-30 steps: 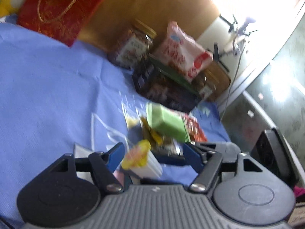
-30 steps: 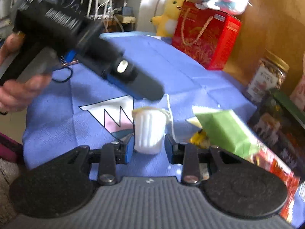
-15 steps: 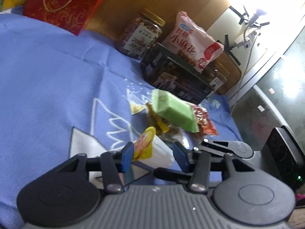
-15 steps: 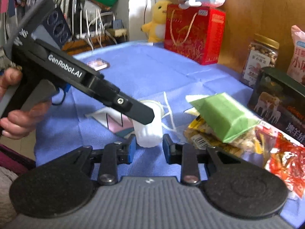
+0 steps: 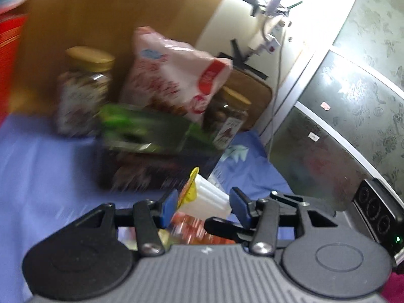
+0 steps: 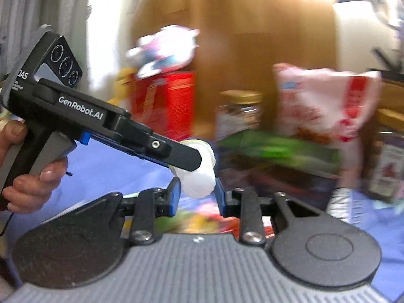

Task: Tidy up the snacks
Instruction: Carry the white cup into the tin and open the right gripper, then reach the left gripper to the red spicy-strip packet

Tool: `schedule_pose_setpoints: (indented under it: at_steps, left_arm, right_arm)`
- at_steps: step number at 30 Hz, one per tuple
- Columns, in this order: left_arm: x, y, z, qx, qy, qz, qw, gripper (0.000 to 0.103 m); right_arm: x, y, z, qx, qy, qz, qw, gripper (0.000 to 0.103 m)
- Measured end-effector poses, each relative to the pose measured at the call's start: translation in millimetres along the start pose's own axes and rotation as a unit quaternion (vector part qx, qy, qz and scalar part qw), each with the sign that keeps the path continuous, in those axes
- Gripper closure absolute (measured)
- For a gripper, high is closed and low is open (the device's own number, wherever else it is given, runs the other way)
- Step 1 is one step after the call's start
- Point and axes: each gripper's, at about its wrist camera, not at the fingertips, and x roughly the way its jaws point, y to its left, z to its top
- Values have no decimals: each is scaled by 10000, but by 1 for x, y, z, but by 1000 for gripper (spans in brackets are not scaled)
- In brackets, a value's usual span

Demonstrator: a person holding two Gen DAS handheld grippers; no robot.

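Note:
A small white ribbed jelly cup (image 5: 205, 199) with a yellow foil lid is held between both grippers, lifted above the blue cloth. My left gripper (image 5: 203, 205) is shut on the cup from its lid end to its base. My right gripper (image 6: 195, 193) is shut on the same cup (image 6: 198, 181) across its sides. The left gripper's body (image 6: 106, 126) crosses the right wrist view from the left. Loose snack packets (image 6: 202, 221) lie blurred below the cup.
Ahead stand a dark box with a green lid (image 5: 151, 151), a pink-white snack bag (image 5: 176, 75), two gold-lidded jars (image 5: 83, 93) (image 5: 227, 116), a red gift box (image 6: 164, 103) with a plush toy on it, and a wooden panel behind.
Both grippers have risen with the cup and tipped up toward the box and jars. The left gripper has closed in on the cup. The loose packets have dropped below the view.

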Motion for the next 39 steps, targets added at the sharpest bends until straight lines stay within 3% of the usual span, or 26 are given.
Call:
schedule_pose_setpoints:
  at_steps: [7, 12, 17, 21, 24, 29, 32, 36, 39]
  left_arm:
    - [90, 0, 58, 97, -23, -204, 9997, 56]
    - [135, 13, 66, -100, 252, -96, 9996, 55]
    - [155, 16, 60, -41, 472, 145, 9988, 49]
    - [134, 16, 59, -170, 334, 11, 9993, 49]
    - [99, 12, 50, -217, 185, -181, 9994, 49]
    - [50, 5, 7, -314, 253, -504, 9979, 49]
    - [31, 7, -18, -563, 300, -606, 9961, 49]
    - [4, 16, -42, -863, 216, -560, 9945, 49]
    - [-19, 24, -53, -1006, 107, -496, 9936, 49]
  right_arm:
    - [21, -73, 12, 227, -215, -863, 9958, 71]
    - [43, -99, 3, 272, 22, -1138, 9931, 70]
    - [48, -103, -3, 259, -99, -1368, 9902, 57]
    - [28, -104, -3, 605, -228, -1310, 9893, 57]
    - [6, -106, -13, 972, -202, -961, 9904, 57]
    - [-12, -95, -45, 1705, 258, -188, 9848, 58]
    - [-5, -80, -55, 1656, 537, -261, 9844, 58]
    - [0, -64, -52, 1479, 577, -235, 9870, 69]
    - [-7, -51, -49, 1178, 566, -261, 9911, 85]
